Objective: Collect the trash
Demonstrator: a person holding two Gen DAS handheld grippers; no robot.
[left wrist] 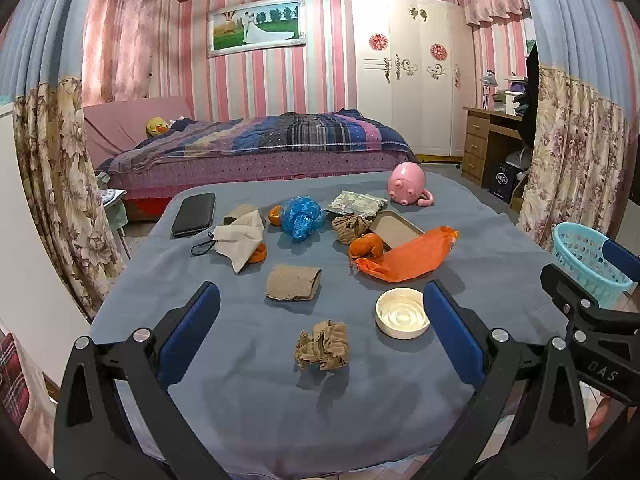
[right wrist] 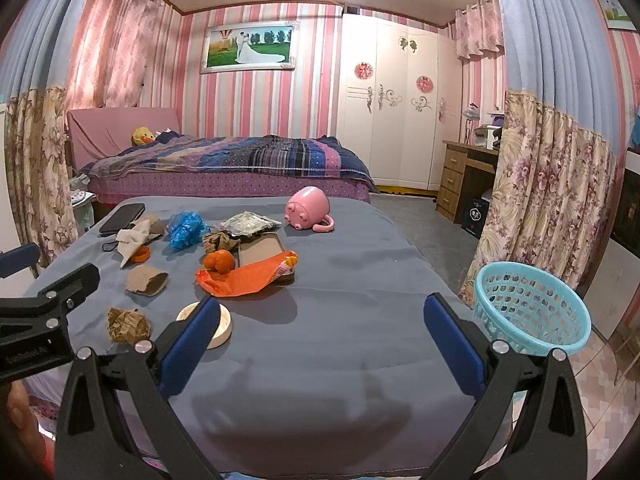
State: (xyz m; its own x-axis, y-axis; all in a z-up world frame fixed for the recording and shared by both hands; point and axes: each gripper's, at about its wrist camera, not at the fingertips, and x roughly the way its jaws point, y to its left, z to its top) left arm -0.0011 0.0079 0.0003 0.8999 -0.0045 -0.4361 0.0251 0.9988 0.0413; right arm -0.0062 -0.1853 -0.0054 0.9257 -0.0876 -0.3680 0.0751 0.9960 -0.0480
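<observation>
there, crumpled brown paper wad (left wrist: 322,345)

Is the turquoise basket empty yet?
Cannot tell fully: the turquoise basket shows no trash through its rim and holes, but its bottom is hidden.

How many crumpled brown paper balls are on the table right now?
2. One paper ball lies nearest the camera, left of the white lid. The other sits farther back, touching the cardboard tray. More could be hidden under the orange bag.
</observation>
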